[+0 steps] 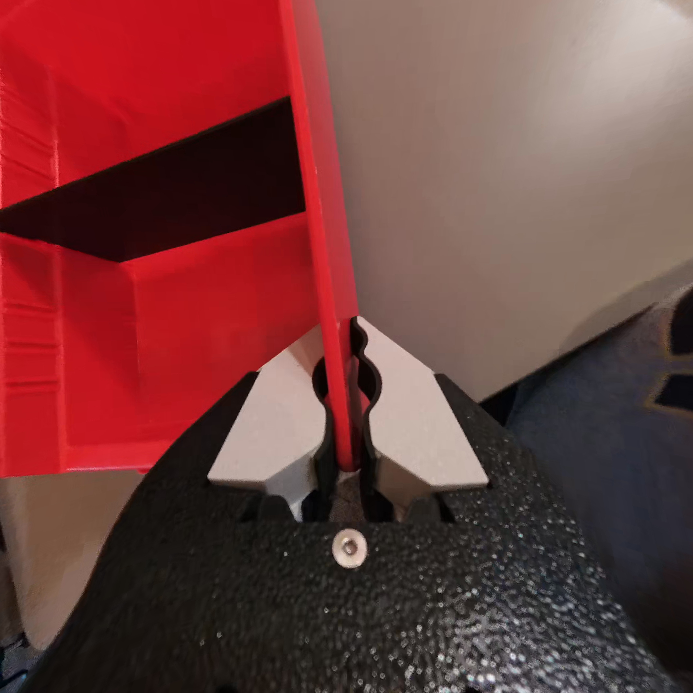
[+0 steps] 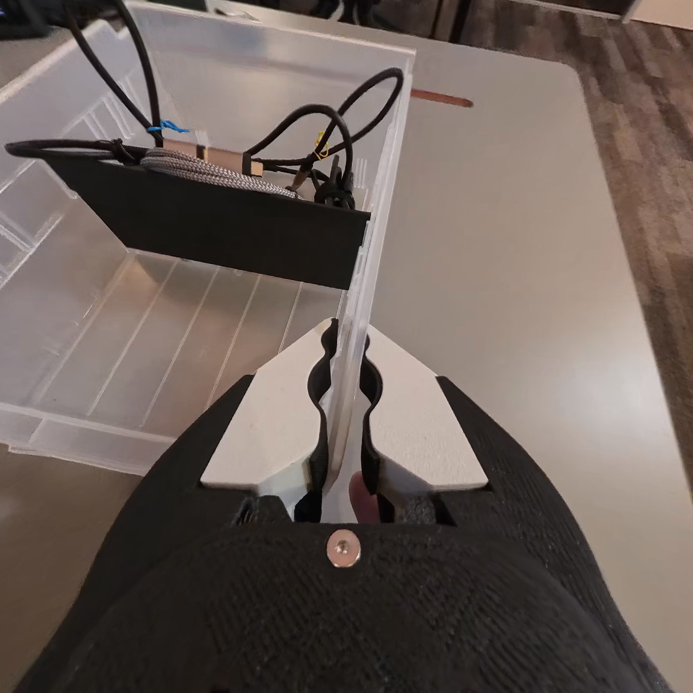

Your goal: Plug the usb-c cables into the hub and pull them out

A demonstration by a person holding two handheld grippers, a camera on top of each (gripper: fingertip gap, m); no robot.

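A: The left gripper (image 1: 347,393) is closed on the thin side wall of a red bin (image 1: 168,337), the wall running up between its jaws. A black divider (image 1: 168,195) crosses the inside of that bin, and a pale wall (image 1: 487,150) stands just behind

B: And the right gripper (image 2: 347,393)?

A: Clamped the same way on the right-hand wall of a clear plastic bin (image 2: 375,243) that sits on a grey table (image 2: 506,300)

B: Where are the cables?

A: In the far compartment of the clear bin, behind a black divider (image 2: 225,228). A tan hub (image 2: 198,152) lies there with black usb-c cables (image 2: 333,123) looped around it and a grey braided cable (image 2: 210,176) beside it. One cable carries a blue tie (image 2: 165,127), another a yellow tie (image 2: 321,148). I cannot tell which cables are plugged in
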